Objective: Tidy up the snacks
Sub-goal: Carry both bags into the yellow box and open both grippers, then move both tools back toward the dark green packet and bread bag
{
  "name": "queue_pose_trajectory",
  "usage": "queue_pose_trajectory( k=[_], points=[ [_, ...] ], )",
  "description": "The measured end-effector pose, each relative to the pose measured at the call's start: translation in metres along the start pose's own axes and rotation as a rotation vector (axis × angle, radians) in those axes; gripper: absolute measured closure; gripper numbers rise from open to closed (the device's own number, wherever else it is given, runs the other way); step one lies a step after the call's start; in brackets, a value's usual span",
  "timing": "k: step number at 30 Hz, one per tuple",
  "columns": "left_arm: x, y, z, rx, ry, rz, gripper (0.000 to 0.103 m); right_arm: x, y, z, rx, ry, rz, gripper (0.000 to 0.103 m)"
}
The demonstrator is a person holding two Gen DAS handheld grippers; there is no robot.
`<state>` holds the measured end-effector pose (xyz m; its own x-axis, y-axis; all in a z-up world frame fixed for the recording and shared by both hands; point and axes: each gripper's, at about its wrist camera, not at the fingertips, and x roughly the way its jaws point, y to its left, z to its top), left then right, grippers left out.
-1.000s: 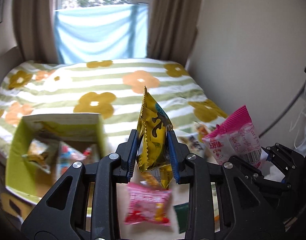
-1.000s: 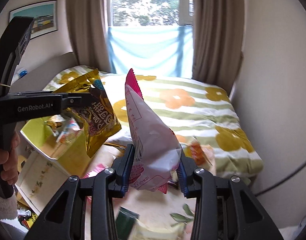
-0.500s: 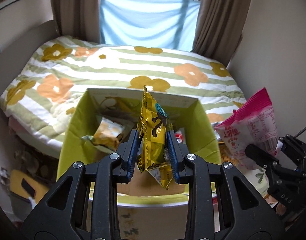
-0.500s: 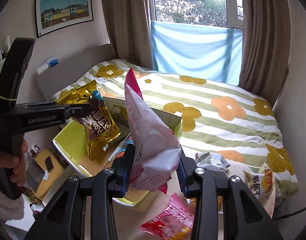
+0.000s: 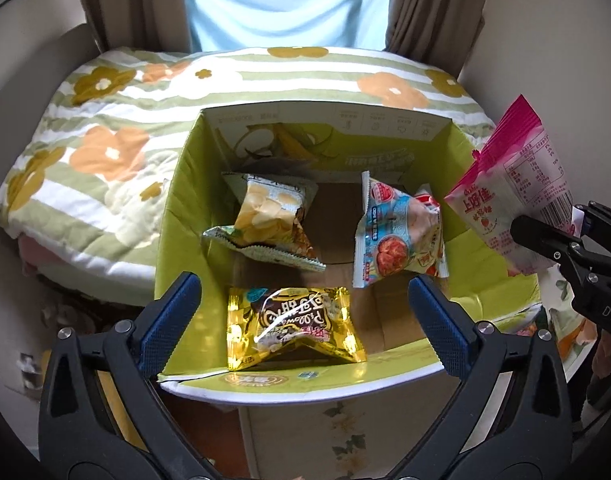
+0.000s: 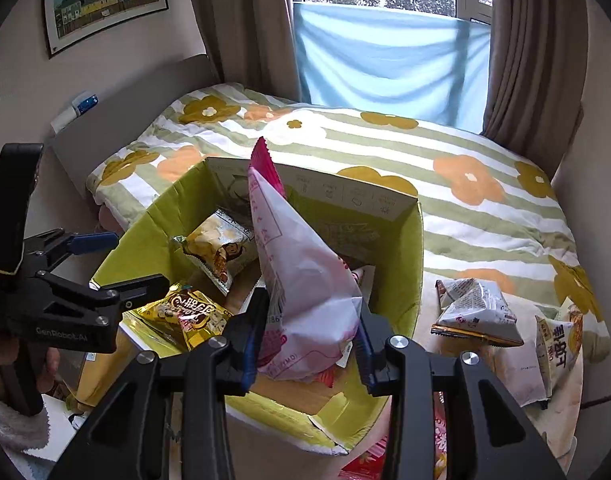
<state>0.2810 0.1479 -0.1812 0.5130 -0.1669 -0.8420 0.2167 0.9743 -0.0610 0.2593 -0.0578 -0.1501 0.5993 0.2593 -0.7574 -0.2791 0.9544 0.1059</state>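
1. The green box (image 5: 177,216) is sitting open at the foot of the bed (image 5: 105,128), and everything here is told from that box.
2. The left gripper (image 5: 305,312) is hanging over the near side of the box, and its jaws are opening wide — nothing is being pinched between them.
3. The gold snack bag (image 5: 293,326) is lying flat on the box floor, close to the near wall, right below the open left jaws and not touching them.
4. A pale chip bag (image 5: 265,220) is leaning inside the box toward the far left corner.
5. A blue and white snack bag (image 5: 397,236) is resting inside the box on the right side.
6. The right gripper (image 6: 309,344) is hovering over the near right part of the box, and its jaws are squeezing tight on the pink and white bag (image 6: 301,280).
7. That pink and white bag is standing up tall above the box — its pointy pink top is sticking up past the far wall.
8. Two more snack bags (image 6: 477,312) are lying outside the box, off to its right, on the bed cover.
9. A hand (image 6: 9,364) is gripping the left gripper's handle, left of the box.
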Motion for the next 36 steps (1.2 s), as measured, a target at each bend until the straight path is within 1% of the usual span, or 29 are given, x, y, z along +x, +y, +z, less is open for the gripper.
queue_pose_trajectory(
  k=[4,7,10,11,12,13,14,16,19,28,32,36],
  points=[
    [-0.001,0.002,-0.004,0.032,0.002,0.02,0.0,0.005,0.005,-0.001,0.012,0.031,-0.011,0.067],
    [-0.002,0.004,-0.005,0.039,-0.002,0.032,0.0,0.015,0.008,0.003,0.018,0.053,0.001,0.067],
    [-0.005,0.008,-0.005,0.028,-0.015,0.039,0.0,0.021,0.007,0.007,0.031,0.057,0.029,0.062],
    [-0.006,0.01,-0.005,0.021,-0.019,0.037,0.0,0.021,0.007,0.008,0.033,0.049,0.052,0.052],
    [-0.007,0.011,-0.005,0.014,-0.02,0.034,0.0,0.021,0.007,0.009,0.037,0.038,0.065,0.032],
    [-0.008,0.012,-0.005,0.008,-0.022,0.031,0.0,0.019,0.005,0.009,0.045,0.022,0.073,0.02],
    [-0.009,0.014,-0.006,0.003,-0.024,0.029,0.0,0.018,0.003,0.008,0.052,0.007,0.076,0.006],
    [-0.01,0.015,-0.008,-0.004,-0.027,0.03,0.0,0.016,0.0,0.006,0.059,-0.005,0.071,0.005],
    [-0.012,0.016,-0.009,-0.013,-0.024,0.044,0.0,0.016,-0.003,0.001,0.066,0.005,0.063,0.005],
    [-0.032,0.014,-0.009,-0.026,-0.063,0.036,0.0,0.0,0.007,-0.005,0.046,0.003,0.049,0.005],
    [-0.039,0.008,-0.008,-0.028,-0.085,0.0,0.0,-0.014,0.007,-0.007,0.048,0.002,0.035,0.005],
    [-0.043,-0.005,-0.008,-0.012,-0.09,-0.04,0.0,-0.029,0.0,-0.012,0.061,0.0,-0.019,0.005]
  ],
)
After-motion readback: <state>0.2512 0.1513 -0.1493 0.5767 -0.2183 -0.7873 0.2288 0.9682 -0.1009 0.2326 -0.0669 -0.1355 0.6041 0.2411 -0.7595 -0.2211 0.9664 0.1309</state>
